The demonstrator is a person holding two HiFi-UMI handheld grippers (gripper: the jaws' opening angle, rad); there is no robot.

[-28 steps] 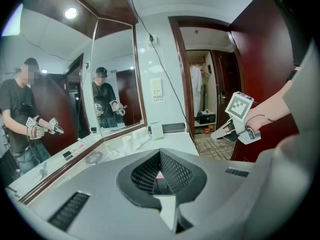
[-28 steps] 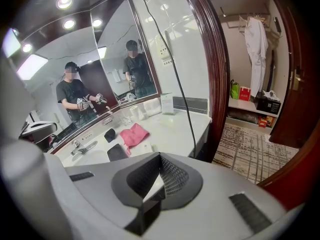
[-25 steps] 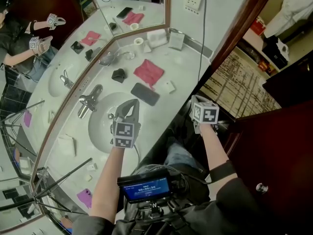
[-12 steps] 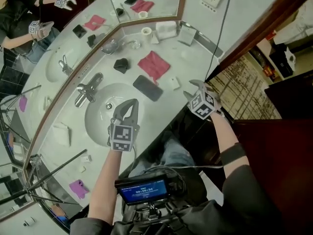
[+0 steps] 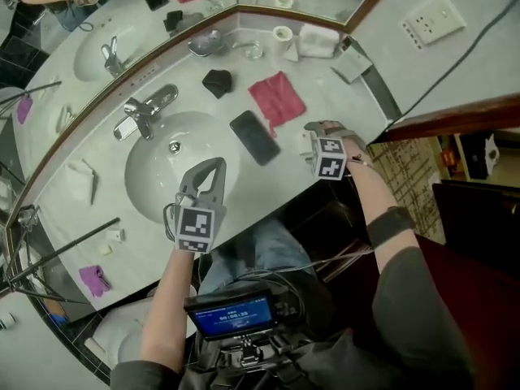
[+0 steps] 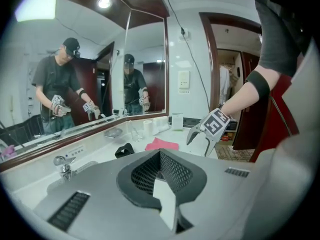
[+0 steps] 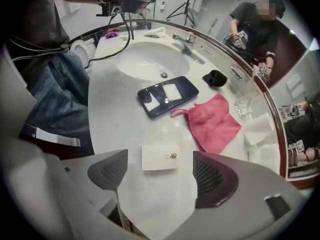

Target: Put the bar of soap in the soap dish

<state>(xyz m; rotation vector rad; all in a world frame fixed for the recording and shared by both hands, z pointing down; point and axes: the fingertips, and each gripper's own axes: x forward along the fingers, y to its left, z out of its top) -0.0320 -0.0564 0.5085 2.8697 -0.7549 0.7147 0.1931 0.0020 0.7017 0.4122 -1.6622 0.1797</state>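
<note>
Bar of soap (image 7: 160, 157): flat white rectangular packet with small gold print. It lies on the glossy pale counter (image 7: 125, 129) between the right gripper (image 7: 161, 176) jaws, which have just been opening and stand wide, not touching it. Beyond at 12 o'clock: dark phone (image 7: 167, 95). At 1 o'clock: crumpled pink cloth (image 7: 215, 124). Left gripper (image 5: 211, 169): jaws together, empty, over the oval basin (image 5: 150, 165).

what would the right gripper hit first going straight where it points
Probably the bar of soap on the counter, in line between the right gripper's jaws, which have just been opening.
</note>
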